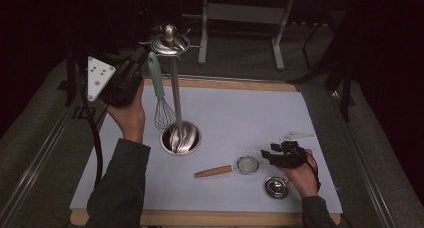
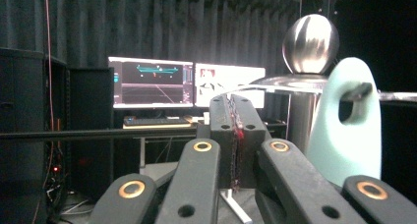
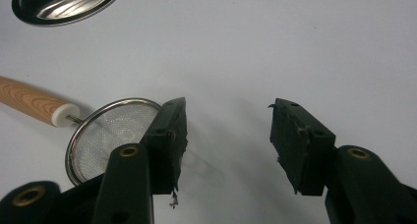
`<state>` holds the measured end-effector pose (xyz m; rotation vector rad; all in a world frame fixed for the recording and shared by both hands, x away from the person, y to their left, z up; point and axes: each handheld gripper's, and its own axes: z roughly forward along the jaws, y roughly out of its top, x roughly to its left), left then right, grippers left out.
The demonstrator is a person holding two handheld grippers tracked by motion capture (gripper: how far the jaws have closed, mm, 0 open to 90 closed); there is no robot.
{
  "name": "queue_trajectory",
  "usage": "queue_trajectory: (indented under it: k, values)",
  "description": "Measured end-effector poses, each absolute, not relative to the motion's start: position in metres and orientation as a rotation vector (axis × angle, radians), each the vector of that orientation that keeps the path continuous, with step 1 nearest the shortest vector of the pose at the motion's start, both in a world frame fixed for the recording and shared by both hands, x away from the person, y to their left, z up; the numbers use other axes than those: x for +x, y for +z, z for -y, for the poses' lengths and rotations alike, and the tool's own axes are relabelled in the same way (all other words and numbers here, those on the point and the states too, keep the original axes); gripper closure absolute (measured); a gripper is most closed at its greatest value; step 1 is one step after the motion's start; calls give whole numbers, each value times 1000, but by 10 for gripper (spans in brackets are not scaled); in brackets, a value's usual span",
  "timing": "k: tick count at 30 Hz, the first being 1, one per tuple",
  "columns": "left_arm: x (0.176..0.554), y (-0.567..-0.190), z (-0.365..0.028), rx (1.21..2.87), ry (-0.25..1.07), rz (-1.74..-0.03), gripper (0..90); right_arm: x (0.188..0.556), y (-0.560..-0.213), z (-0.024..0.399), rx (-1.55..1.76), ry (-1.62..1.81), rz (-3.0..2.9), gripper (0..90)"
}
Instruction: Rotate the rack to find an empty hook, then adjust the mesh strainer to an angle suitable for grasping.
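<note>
1. Your left gripper (image 1: 134, 63) sits raised at the table's far-left edge, beside the top of the stand (image 1: 170, 43). Its jaws are pressed together with nothing between them; in the left gripper view the pads (image 2: 239, 135) meet flush.
2. The whisk (image 1: 159, 95) hangs from a hook on the stand's top plate by the hole in its mint handle (image 2: 346, 130), just right of your closed jaws. Its wire head hangs just above the stand's round base (image 1: 181, 138).
3. The strainer (image 1: 230, 168) lies flat on the white mat (image 1: 240, 113), wooden handle pointing left, right of the base.
4. A small steel cup (image 1: 276, 187) rests near the front edge, just beside your right hand.
5. Your right gripper (image 1: 272, 155) is low over the mat, jaws spread apart and empty; its left jaw overlaps the strainer's mesh (image 3: 110, 135) in the right gripper view.
</note>
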<state>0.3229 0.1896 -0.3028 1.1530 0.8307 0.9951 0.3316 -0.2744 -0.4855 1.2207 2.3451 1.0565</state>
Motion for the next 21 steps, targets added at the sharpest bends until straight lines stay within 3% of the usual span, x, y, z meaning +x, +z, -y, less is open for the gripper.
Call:
queue_trajectory:
  k: [15,21]
  values:
    - [307,-355,-205,1327,981,-859,816,330,-484,274,1206,1062,-2345,481]
    - [302,-398,-216,1378,948,-958,781,329,-482,273,1192,1060,-2350,501]
